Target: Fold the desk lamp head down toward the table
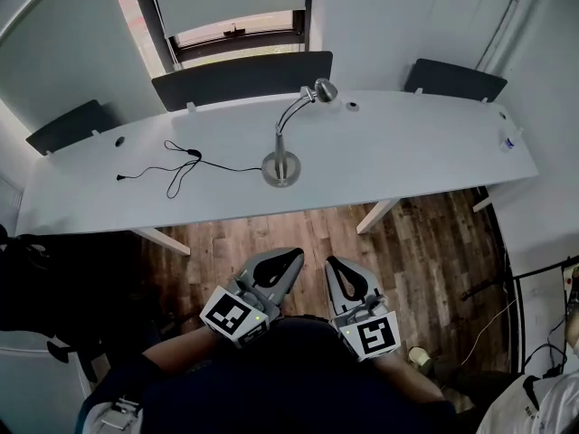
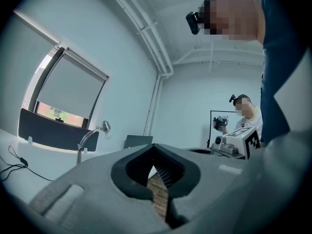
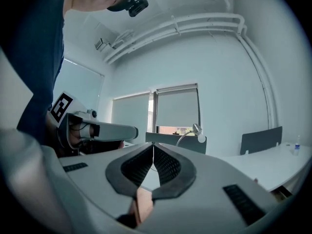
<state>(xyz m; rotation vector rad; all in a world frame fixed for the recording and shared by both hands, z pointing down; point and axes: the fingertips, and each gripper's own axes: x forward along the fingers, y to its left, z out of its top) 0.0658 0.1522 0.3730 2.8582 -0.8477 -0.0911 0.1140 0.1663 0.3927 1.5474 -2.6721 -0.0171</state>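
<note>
Two clenched tools sit at six o'clock: the left gripper (image 1: 289, 260) and the right gripper (image 1: 336, 268), ribbed dark jaws meeting on nothing, well apart from the desk lamp (image 1: 281, 141). It stands upright on the smooth white table (image 1: 416, 147) at twelve o'clock: round metal base (image 1: 281, 171), slim chrome neck bowing toward one o'clock, small shiny bell-shaped head (image 1: 324, 89) raised at its tip.

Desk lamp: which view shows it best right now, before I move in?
Head view: the whole desk lamp shows there, base to head, standing on the white table. In the left gripper view it is small and distant, base hidden; in the right gripper view only the neck and lamp head show.
</note>
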